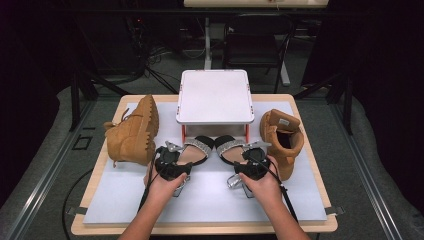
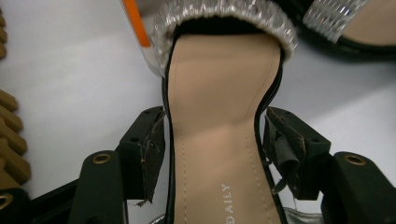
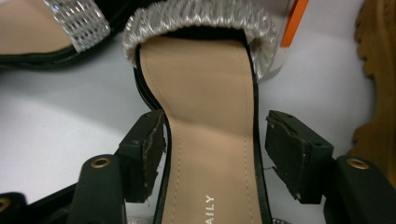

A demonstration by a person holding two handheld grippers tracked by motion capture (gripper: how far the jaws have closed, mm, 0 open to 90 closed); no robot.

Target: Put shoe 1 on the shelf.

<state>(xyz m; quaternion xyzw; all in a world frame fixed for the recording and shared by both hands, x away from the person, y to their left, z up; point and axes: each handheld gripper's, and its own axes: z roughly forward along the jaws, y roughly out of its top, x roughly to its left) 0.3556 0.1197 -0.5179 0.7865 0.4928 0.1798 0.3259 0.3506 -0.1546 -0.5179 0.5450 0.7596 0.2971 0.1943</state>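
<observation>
Nearest, the left gripper [image 1: 172,161] and right gripper [image 1: 253,159] each straddle a heeled sandal on the white surface [image 1: 210,200]. Left sandal [image 2: 219,121]: fingers [image 2: 148,144] released, just beside its edges. Right sandal [image 3: 210,126]: fingers [image 3: 292,149] released, the right one clear of the sole. Step, as judged: sandals just set, toes under the white stand [image 1: 214,95]. Next: back both grippers straight off. Beyond, tan boots [image 1: 132,132] flank the pair
</observation>
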